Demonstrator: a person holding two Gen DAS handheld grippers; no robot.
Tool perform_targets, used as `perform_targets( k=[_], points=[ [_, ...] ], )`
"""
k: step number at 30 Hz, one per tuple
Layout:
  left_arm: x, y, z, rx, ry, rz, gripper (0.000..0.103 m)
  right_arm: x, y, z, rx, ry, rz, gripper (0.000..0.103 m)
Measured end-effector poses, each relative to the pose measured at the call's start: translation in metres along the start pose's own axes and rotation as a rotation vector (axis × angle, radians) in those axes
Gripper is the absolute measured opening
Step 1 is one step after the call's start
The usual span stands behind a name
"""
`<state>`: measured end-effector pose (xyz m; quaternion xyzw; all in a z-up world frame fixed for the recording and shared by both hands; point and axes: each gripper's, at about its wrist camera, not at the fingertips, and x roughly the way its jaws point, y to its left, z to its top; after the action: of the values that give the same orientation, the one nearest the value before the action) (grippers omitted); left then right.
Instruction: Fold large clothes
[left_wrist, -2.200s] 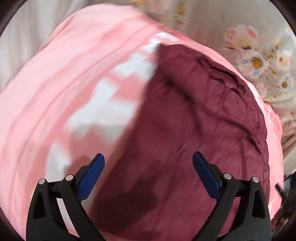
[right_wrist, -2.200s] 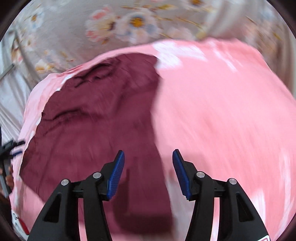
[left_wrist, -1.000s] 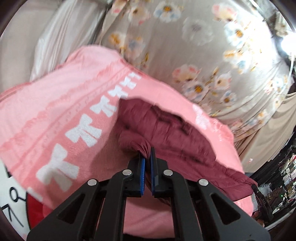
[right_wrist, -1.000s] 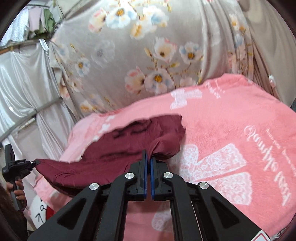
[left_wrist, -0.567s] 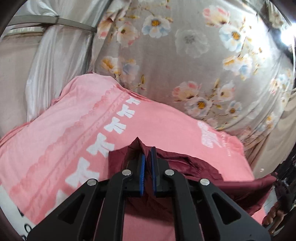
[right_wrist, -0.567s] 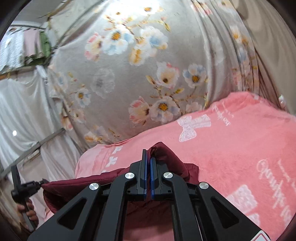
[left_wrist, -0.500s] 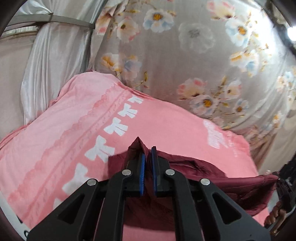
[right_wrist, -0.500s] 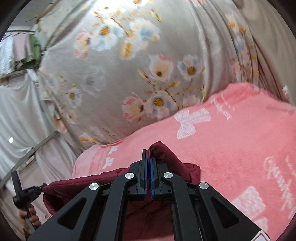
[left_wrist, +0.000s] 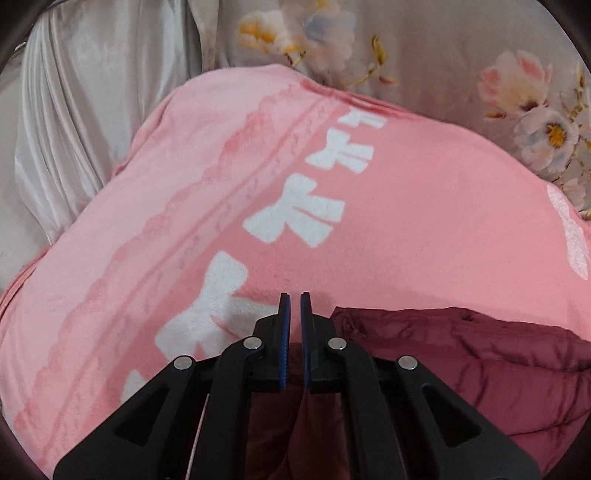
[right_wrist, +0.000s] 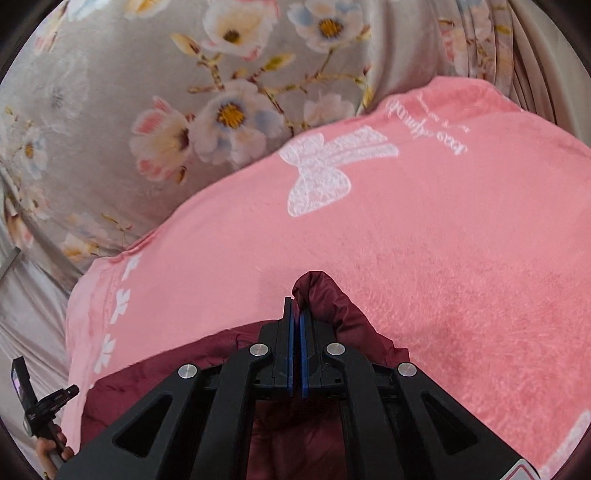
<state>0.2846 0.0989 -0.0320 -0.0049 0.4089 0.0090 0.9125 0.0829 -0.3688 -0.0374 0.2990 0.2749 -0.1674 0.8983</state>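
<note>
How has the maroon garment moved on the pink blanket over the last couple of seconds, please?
Yes: the maroon garment no longer lies spread; both grippers have drawn its far edge toward the near side of the pink blanket.

It looked like a bedroom in a home. A soft pink fleece blanket (left_wrist: 406, 221) printed with white bows (left_wrist: 295, 214) and a line of script lettering (right_wrist: 428, 125) covered a wide, bed-like surface that filled most of both views. Along its far side hung a grey curtain with large pink and white flowers (right_wrist: 207, 118), and at the far left of the left wrist view plain silvery drapes (left_wrist: 74, 110) fell in folds. A dark red padded garment (left_wrist: 480, 354) lay on the blanket at the near edge.
</note>
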Motion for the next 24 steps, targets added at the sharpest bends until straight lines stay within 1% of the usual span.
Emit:
perform_targets(
  k=[2, 3, 6, 7, 8, 9, 10, 11, 13, 15, 16, 19, 24],
  points=[
    [0.008, -0.001, -0.004, -0.001, 0.016, -0.013, 0.005, 0.01, -0.003, -0.004, 0.001, 0.014, -0.006, 0.002],
    [0.011, -0.002, -0.006, -0.005, 0.027, -0.033, 0.005, 0.013, -0.003, -0.005, 0.002, 0.019, -0.008, 0.002],
    [0.004, -0.004, -0.009, -0.019, 0.031, -0.128, 0.006, 0.015, -0.005, -0.007, -0.003, 0.023, -0.005, 0.002],
    [0.0, -0.005, -0.009, -0.02, 0.029, -0.146, 0.01, 0.014, -0.006, -0.007, -0.005, 0.022, -0.004, 0.002],
    [-0.004, -0.005, -0.008, -0.023, 0.029, -0.178, 0.031, 0.014, -0.006, -0.007, -0.004, 0.022, -0.005, 0.002],
    [-0.005, -0.005, -0.007, -0.032, 0.035, -0.205, 0.059, 0.014, -0.005, -0.008, -0.005, 0.022, -0.009, 0.002],
    [-0.005, -0.005, -0.007, -0.043, 0.036, -0.221, 0.067, 0.015, -0.005, -0.008, -0.008, 0.024, -0.013, 0.002],
    [-0.005, -0.006, -0.007, -0.052, 0.038, -0.242, 0.066, 0.017, -0.004, -0.009, -0.013, 0.026, -0.02, 0.002],
    [0.0, -0.011, -0.008, -0.04, 0.055, -0.236, 0.066, 0.023, -0.003, -0.011, -0.022, 0.033, -0.036, 0.002],
    [0.008, -0.018, -0.013, -0.017, 0.065, -0.195, 0.06, 0.027, -0.002, -0.013, -0.034, 0.041, -0.053, 0.002],
    [0.013, -0.022, -0.017, -0.002, 0.069, -0.176, 0.06, 0.03, -0.001, -0.014, -0.046, 0.049, -0.067, 0.002],
    [0.026, -0.029, -0.027, 0.024, 0.077, -0.131, 0.06, 0.039, 0.001, -0.018, -0.073, 0.074, -0.104, 0.002],
    [0.037, -0.031, -0.034, 0.022, 0.057, -0.101, 0.063, 0.052, 0.005, -0.021, -0.103, 0.098, -0.167, 0.002]
  ],
)
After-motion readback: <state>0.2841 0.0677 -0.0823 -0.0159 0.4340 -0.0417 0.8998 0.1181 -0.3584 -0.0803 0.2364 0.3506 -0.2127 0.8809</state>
